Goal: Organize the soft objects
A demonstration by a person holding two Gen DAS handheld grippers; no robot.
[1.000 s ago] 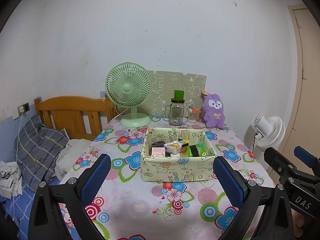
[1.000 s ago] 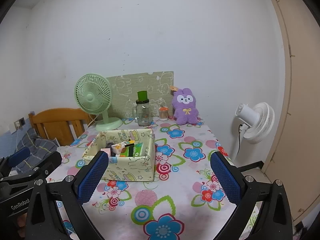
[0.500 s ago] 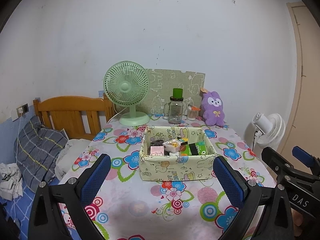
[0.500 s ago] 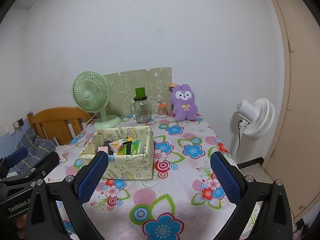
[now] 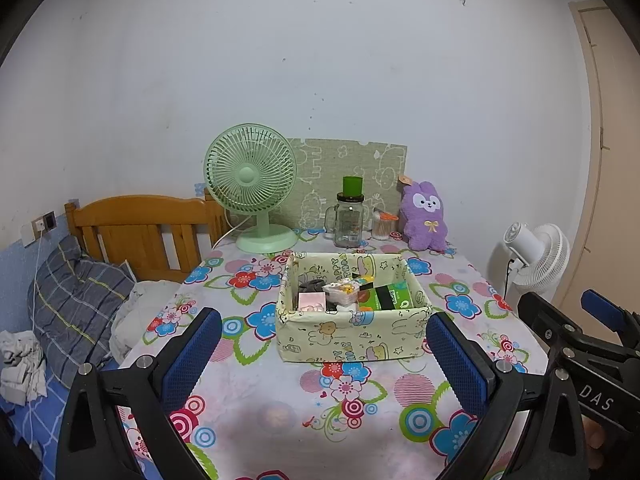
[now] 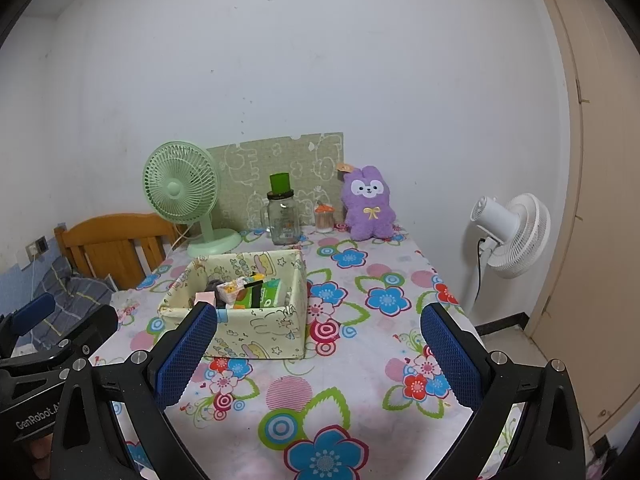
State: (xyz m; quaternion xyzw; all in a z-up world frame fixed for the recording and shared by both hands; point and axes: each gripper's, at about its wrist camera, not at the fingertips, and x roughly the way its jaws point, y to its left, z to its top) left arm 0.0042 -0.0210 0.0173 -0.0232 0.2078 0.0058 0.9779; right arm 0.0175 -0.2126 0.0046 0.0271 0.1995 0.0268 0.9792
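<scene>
Currently both grippers are held above the near edge of the counter [image 5: 280, 412], nothing between the pads. Left gripper [image 5: 322, 354]: jaws spread wide, lower centre of the left wrist frame. Right gripper [image 6: 320, 354]: likewise spread wide and empty, lower centre of the right wrist frame.

A purple plush bunny [image 5: 425, 217] is seen upright at the far edge of the counter, right of centre in the left view, just in front of the wall. It is well apart from both grippers.

A fabric storage box [image 5: 352, 308] is placed mid-counter, centre of the left frame, left of centre in the right frame. It is filled with small items: a green packet [image 5: 390, 297], a pink piece, something dark; the exact items can't be made out at this resolution.

Along the back edge, a green desk fan [image 5: 251, 184] is set at left, then a glass jar [image 5: 350, 220] with a green lid, then a small container [image 6: 324, 218] just beside the bunny. A white floor fan [image 6: 514, 236] is visible off the counter at right.
</scene>
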